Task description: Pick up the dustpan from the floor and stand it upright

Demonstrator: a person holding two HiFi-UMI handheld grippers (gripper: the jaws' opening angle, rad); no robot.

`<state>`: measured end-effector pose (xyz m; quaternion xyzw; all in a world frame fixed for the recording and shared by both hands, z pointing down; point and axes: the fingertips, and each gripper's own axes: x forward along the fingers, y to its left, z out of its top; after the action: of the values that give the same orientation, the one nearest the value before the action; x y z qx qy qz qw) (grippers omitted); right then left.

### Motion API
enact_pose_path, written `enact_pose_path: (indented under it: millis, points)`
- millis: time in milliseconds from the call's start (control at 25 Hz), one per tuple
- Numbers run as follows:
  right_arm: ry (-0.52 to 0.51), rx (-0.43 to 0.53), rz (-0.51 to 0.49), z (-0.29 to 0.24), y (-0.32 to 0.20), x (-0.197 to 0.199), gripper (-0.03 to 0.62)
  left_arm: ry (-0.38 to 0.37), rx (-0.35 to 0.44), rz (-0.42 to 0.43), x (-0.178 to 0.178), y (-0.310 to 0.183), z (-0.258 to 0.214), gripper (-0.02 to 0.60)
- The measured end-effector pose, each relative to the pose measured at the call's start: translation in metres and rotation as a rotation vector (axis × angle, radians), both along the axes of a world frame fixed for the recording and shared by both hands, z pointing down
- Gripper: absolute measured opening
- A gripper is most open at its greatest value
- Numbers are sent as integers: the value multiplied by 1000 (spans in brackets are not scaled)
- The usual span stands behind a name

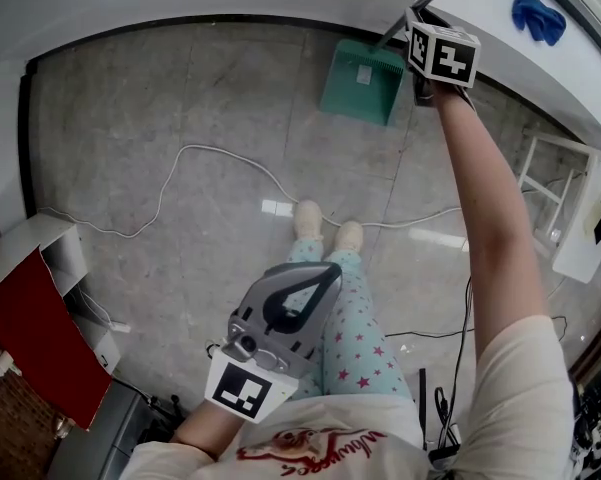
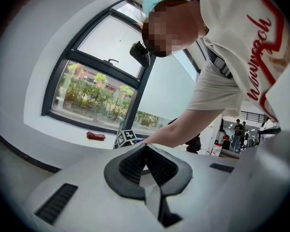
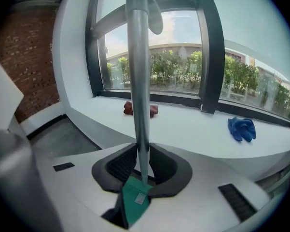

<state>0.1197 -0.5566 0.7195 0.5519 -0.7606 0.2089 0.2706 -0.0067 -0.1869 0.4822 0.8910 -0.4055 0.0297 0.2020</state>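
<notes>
Dustpan handle clamped in right gripper fingers, left gripper fingers closed, empty

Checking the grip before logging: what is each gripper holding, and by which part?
The right gripper clamps the dustpan by its grey handle pole, low on it. The left gripper holds nothing.

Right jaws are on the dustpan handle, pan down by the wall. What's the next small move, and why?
Probably tip the grey metal handle slightly more upright before letting go. The right gripper is shut on it, and the head view shows the green plastic dustpan by the white wall with its handle leaning toward that wall, so it could topple.
</notes>
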Motion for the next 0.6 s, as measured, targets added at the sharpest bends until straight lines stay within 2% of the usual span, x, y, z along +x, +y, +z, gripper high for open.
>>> enact_pose_path:
  millis: [160,360,480,600]
  points:
    - [-2,-41,10,5,6,2,97,1,-7,-4,0,0,0,18]
    - [-135,-33,107,-15,19,14,112,-7,30,-1,0,-11,-15,18]
    - [-140,-14,65,-46,37,15,114,-17,66,3,-1,-18,-36,18]
    - [-191,44,15,-98,56,14,114,-22,111,14,4,-26,-63,18]
